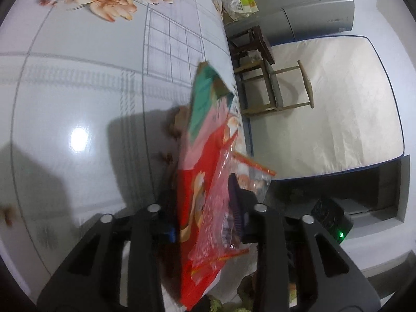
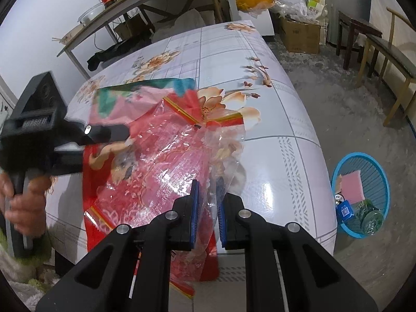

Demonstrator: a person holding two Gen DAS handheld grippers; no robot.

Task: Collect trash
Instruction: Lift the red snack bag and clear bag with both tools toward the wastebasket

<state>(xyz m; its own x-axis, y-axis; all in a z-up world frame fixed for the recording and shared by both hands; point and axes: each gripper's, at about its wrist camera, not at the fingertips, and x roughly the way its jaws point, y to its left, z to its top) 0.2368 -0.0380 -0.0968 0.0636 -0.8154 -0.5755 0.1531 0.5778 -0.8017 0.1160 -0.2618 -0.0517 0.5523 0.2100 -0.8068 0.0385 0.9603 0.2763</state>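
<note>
A large red and pink plastic bag (image 2: 156,156) with a clear crinkled front lies on the flowered table (image 2: 273,130). My right gripper (image 2: 208,189) is shut on the bag's clear near edge, the film pinched between its blue pads. My left gripper (image 2: 104,148) comes in from the left, held by a hand, and its jaws close on the bag's left side. In the left wrist view the bag (image 1: 202,171) runs edge-on between the left gripper's (image 1: 205,200) fingers, filling the gap. A teal and pink sheet (image 1: 205,98) shows at its far end.
A blue basket (image 2: 374,161) with several pieces of trash stands on the floor right of the table. Wooden chairs (image 2: 384,52), a cardboard box (image 2: 301,36) and bags sit at the back right. A shelf with jars and bowls (image 2: 109,7) stands behind the table.
</note>
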